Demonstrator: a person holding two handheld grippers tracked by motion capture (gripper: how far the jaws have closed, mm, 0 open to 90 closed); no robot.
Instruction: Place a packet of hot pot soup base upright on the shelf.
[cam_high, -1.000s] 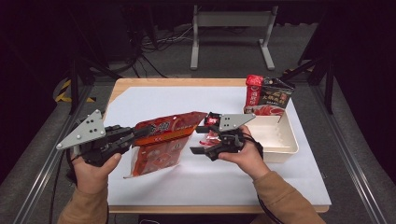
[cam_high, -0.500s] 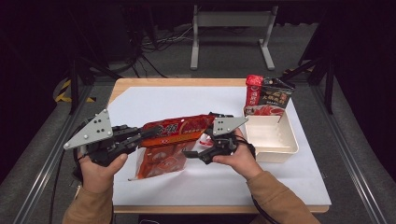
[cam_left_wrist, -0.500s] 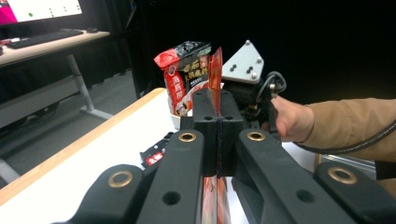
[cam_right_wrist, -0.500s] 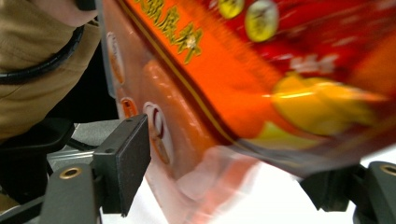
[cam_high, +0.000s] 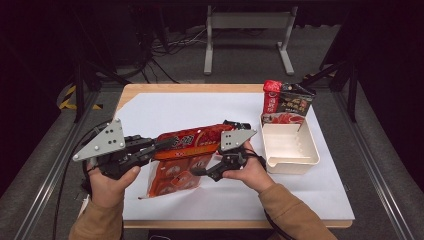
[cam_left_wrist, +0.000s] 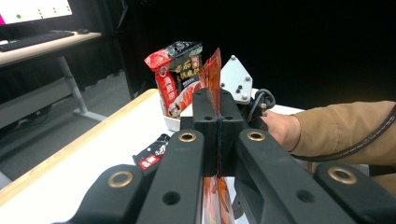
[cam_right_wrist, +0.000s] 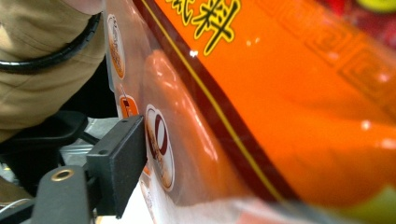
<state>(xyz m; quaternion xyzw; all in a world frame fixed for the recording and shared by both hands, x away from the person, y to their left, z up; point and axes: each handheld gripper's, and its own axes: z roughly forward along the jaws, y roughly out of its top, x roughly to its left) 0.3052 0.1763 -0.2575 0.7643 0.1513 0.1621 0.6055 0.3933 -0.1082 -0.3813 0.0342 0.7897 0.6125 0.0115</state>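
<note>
Two grippers at an orange food pouch above the counter

The left gripper (cam_left_wrist: 217, 119) has its jaws pressed together on the edge of the orange pouch (cam_high: 192, 145), holding it lifted over the white-covered counter (cam_high: 165, 107). The right gripper (cam_high: 200, 171) sits at the pouch's lower right side with one jaw beside the film; whether it grips cannot be told. Farther right lies a cream tray (cam_high: 292, 162), with a red-and-black packet (cam_high: 287, 100) standing at its far end.
</note>
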